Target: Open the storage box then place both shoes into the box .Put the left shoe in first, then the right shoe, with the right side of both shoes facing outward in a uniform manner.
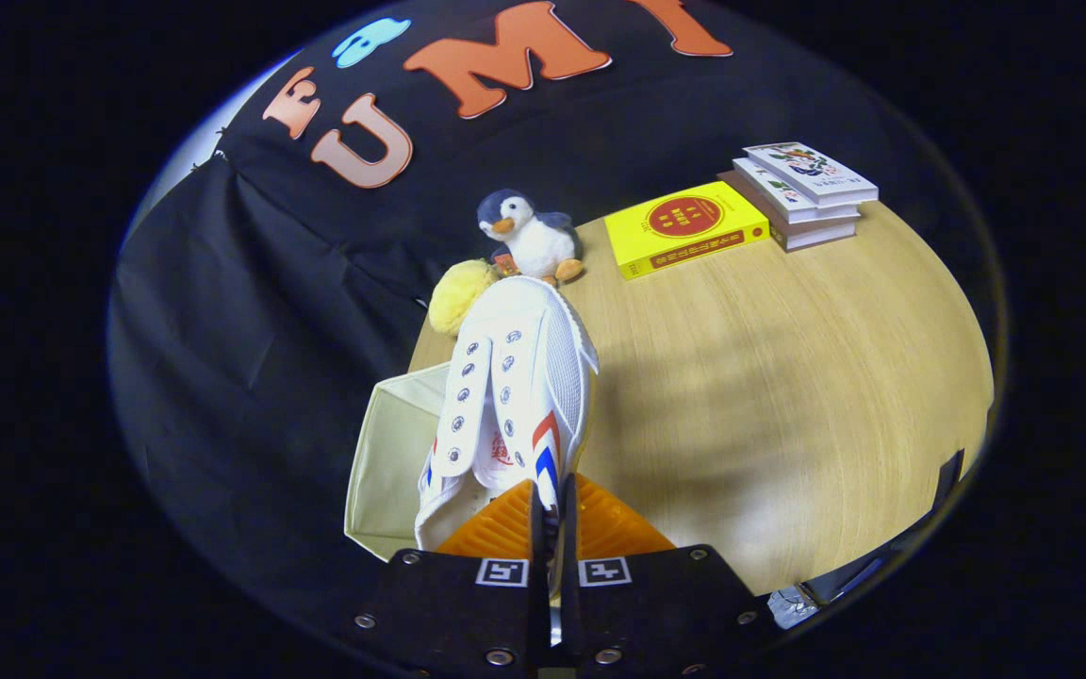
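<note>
white shoe [515, 396] pinched at its side wall by the gripper [552, 514], held above the open storage box [392, 453] at the table [769, 396] edge; not yet in

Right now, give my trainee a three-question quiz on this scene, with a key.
1. True or false: the tongs are shut on the white shoe.
2. What sits just beyond the shoe's toe? A) a mug B) a penguin toy C) a lamp
3. Fill in: the yellow book lies beside a ____ of books on the table.

Key: 1 true; 2 B; 3 stack. The cream box lies under the shoe, at the table's edge.
</note>
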Demonstrator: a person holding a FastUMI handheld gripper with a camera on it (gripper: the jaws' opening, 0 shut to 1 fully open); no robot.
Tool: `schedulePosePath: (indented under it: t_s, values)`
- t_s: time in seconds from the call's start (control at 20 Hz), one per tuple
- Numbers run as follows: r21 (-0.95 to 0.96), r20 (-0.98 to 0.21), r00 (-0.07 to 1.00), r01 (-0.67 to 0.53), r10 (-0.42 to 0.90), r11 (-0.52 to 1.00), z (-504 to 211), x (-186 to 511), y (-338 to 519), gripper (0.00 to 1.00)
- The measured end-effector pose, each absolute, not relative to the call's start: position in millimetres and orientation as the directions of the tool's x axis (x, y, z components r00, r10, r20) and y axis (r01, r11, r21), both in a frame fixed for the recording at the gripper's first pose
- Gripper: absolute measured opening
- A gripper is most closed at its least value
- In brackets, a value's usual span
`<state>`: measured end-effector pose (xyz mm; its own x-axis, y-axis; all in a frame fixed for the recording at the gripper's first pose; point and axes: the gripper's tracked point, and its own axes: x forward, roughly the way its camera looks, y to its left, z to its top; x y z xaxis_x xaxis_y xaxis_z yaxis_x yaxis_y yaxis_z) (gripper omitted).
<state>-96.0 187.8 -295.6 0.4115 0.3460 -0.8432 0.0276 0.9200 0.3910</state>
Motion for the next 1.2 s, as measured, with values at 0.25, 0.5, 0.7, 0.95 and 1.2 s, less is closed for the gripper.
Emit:
schedulePosePath:
  t_s: [0.25,0.5,0.7,0.95,1.2]
  values:
    - [0.422,-0.840,0.365,-0.027,0.402,0.906,-291,-99,260,0.05]
    - [0.428,-0.851,0.299,-0.085,0.433,0.900,-300,-110,322,0.05]
    - [0.384,-0.886,0.246,-0.089,0.394,0.919,-324,-117,346,0.05]
    - [0.316,-0.919,0.223,-0.072,0.324,0.946,-345,-122,353,0.05]
    - [0.221,-0.945,0.235,-0.059,0.228,0.974,-361,-113,344,0.05]
